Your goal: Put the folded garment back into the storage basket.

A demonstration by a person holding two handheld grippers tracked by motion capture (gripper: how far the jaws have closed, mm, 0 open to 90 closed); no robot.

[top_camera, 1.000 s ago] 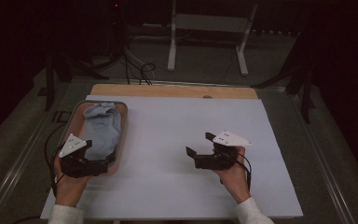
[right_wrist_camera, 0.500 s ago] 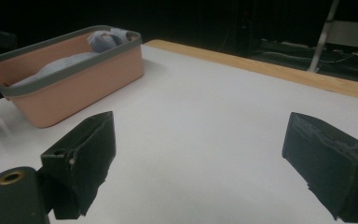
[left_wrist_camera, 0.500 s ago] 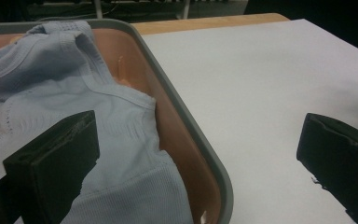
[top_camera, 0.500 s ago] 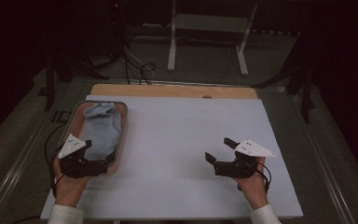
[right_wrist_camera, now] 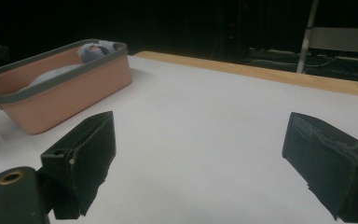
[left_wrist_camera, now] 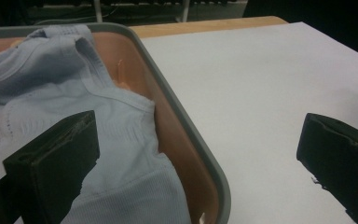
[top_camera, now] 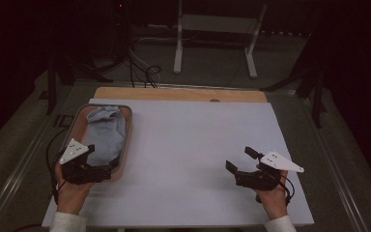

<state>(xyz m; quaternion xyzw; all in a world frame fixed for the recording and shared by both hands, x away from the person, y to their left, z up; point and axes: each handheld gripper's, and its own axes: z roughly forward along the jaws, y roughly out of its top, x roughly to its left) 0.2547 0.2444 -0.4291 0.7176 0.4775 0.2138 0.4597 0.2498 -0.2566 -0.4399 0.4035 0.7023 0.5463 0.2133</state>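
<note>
at the near edge of the counter (top_camera: 183, 159), the person's two hands are coming in from below, each holding a gripper low over the white surface. the right gripper (top_camera: 241, 164) is hovering near the right side, well apart from everything, with its jaws standing wide apart and nothing between them; it is pointing left across the bare counter, which looks like a waiting pose that is keeping it out of the way of the other hand's work. the left gripper (top_camera: 105, 170) is sitting at the near end of the tray (top_camera: 127, 126), its jaws also spread wide and gripping nothing, one jaw hanging over the cloth inside and the other over the counter just outside the grey rim, so it is straddling the near right wall. that placement suggests it is lining up either to reach for the cloth or to take the tray's wall, though which one cannot be told. the pale blue garment (left_wrist_camera: 116, 154) is lying crumpled inside the pinkish tray, filling most of it, with its far end bunching up against the far wall on the left side of the counter.
</note>
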